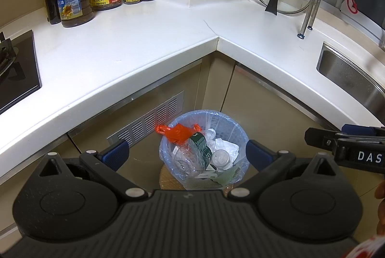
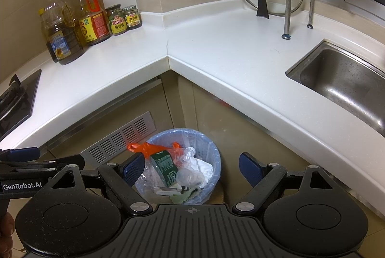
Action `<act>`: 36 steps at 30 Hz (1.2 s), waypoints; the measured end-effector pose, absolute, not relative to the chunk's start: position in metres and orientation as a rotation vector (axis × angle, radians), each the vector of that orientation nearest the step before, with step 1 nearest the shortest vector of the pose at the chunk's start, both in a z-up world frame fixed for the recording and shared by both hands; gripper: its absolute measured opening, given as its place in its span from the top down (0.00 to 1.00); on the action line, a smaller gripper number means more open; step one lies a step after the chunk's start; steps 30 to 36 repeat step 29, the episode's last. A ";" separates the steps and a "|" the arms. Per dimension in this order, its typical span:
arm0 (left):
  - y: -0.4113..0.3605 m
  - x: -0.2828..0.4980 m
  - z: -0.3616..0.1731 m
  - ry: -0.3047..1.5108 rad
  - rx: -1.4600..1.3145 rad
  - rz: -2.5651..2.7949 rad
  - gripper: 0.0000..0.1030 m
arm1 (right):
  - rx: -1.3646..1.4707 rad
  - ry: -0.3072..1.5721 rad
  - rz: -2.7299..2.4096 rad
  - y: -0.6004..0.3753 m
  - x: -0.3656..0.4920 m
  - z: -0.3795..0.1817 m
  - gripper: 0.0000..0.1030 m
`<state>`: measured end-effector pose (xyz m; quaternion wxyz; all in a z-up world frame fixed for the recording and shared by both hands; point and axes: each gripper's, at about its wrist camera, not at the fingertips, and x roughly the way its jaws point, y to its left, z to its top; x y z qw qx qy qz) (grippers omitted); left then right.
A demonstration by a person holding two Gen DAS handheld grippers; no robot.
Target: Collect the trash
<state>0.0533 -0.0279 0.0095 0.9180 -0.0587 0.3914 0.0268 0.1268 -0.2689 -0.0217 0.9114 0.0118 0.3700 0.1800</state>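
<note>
Your left claw and right claw both stand wide apart and empty, poised above the round blue plastic bin lined with a clear bag on the floor. In it lie a crushed clear bottle, white tissue and an orange plastic bag: all light, soft, crackly. Pinch bunched liner at the rim. Beyond, the white worktop looks clear of litter.

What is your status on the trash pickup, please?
Left gripper and right gripper: jaws open, empty, above the bin. Bottle, orange bag and paper already in it. Nothing in the way.
</note>
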 end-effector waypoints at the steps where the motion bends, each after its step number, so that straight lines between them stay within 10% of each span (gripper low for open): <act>1: -0.028 0.053 0.010 0.805 -0.121 0.055 0.01 | 0.024 0.763 0.371 -0.269 0.127 -0.022 0.17; 36: -0.027 0.052 0.008 0.787 -0.123 0.056 0.01 | 0.025 0.764 0.370 -0.269 0.127 -0.022 0.17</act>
